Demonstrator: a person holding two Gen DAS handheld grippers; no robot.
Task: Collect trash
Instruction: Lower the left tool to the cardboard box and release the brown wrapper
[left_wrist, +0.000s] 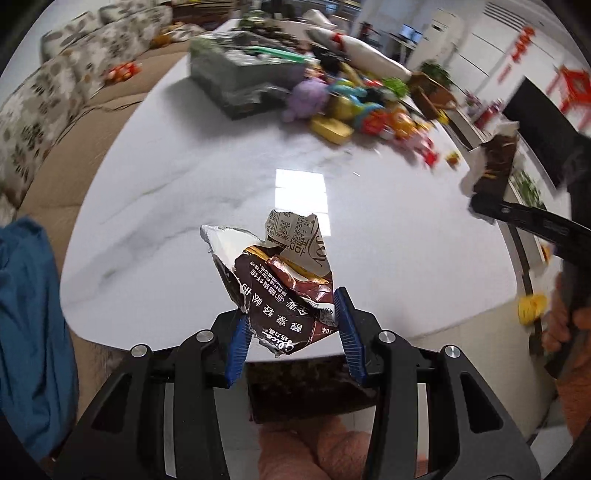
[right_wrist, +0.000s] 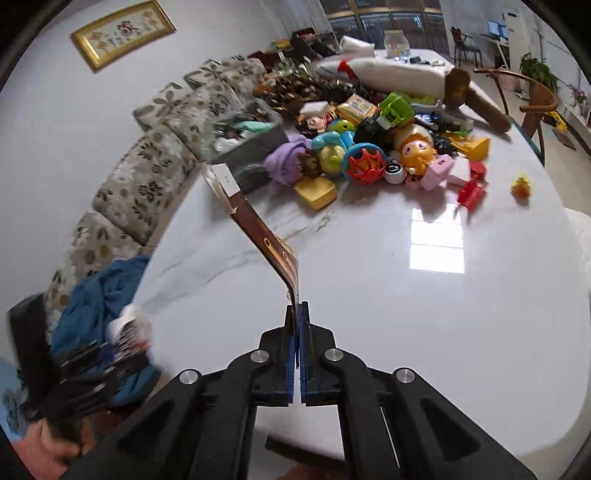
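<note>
**Both jaws loaded, wrappers off the table**

Clamped tight, the right gripper (right_wrist: 297, 314) has its blue pads pressed flat together on the bottom edge of a flat brown wrapper (right_wrist: 255, 225), which sticks up and leans away to the left, seen almost edge-on so its print is unreadable. Over on the other side, the left gripper (left_wrist: 293, 325) stands about half open, its blue pads (left_wrist: 349, 332) bearing on both sides of a crumpled brown snack wrapper (left_wrist: 280, 284), torn open with the silver lining showing at the top. That wrapper's lower end drops out of sight between the fingers.

Both pieces hang above the white marble table (right_wrist: 406, 332). At the far end sits a pile of toys (right_wrist: 369, 147), sharp in the right wrist view and smeared in the left. Beside it is a grey box (left_wrist: 236, 77), contents hard to make out. A blue cloth (right_wrist: 99, 295) lies on the floral sofa (right_wrist: 147, 173) at the table's left edge.

In the left wrist view, the right gripper shows blurred at the frame's right edge, its wrapper a dark smudge. A hand (left_wrist: 317, 454) is cut off at the bottom.
</note>
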